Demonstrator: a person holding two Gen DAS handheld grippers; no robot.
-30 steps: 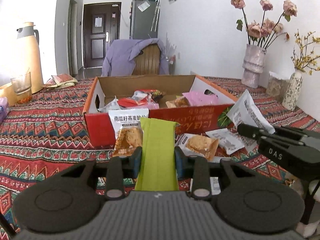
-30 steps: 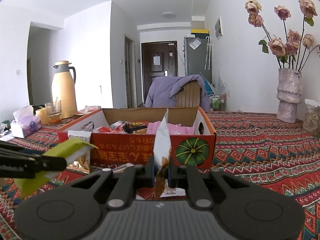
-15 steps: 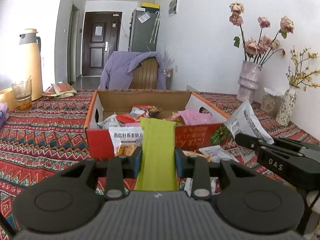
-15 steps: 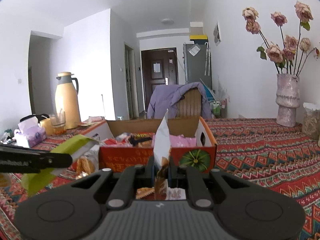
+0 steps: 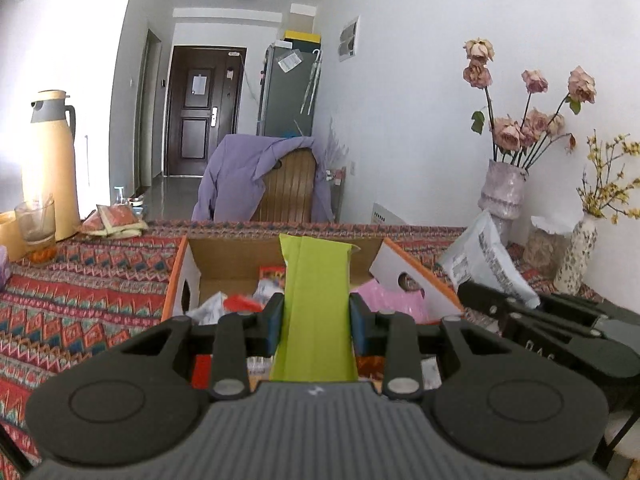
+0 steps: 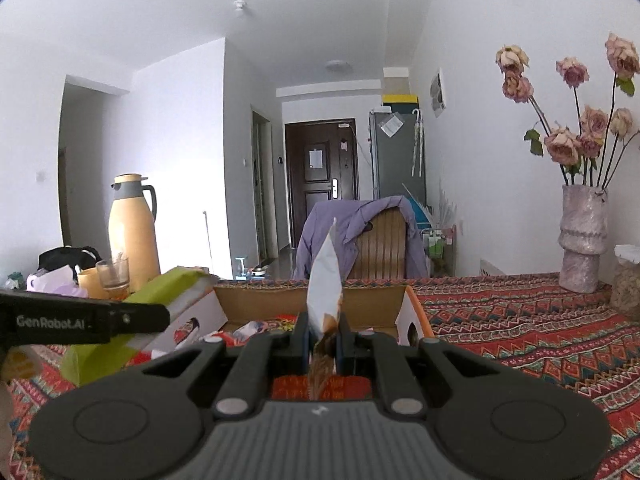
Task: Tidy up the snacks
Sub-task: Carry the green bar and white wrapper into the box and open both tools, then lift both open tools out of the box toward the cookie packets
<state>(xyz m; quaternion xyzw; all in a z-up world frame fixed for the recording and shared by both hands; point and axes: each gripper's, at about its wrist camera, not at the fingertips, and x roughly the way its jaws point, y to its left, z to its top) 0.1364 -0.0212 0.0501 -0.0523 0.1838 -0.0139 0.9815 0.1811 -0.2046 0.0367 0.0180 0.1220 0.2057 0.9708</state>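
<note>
My left gripper (image 5: 316,316) is shut on a flat green snack box (image 5: 316,304) and holds it above the near wall of the open red cardboard box (image 5: 178,276). The green box also shows in the right wrist view (image 6: 160,300). My right gripper (image 6: 322,336) is shut on a white snack packet (image 6: 326,276), held upright over the same box (image 6: 412,312). The packet also shows at the right of the left wrist view (image 5: 486,256). Several wrapped snacks (image 5: 236,304) lie inside the box, partly hidden by my grippers.
A yellow thermos (image 5: 48,168) and a glass (image 5: 36,224) stand at the far left. Red packets (image 5: 114,220) lie behind the box. A vase of dried roses (image 6: 582,240) stands at the right. A chair with a purple jacket (image 5: 260,180) is beyond the table.
Both grippers have risen and moved forward with their snacks, from in front of the box to above its near wall. The loose packets on the cloth have dropped out of sight.
</note>
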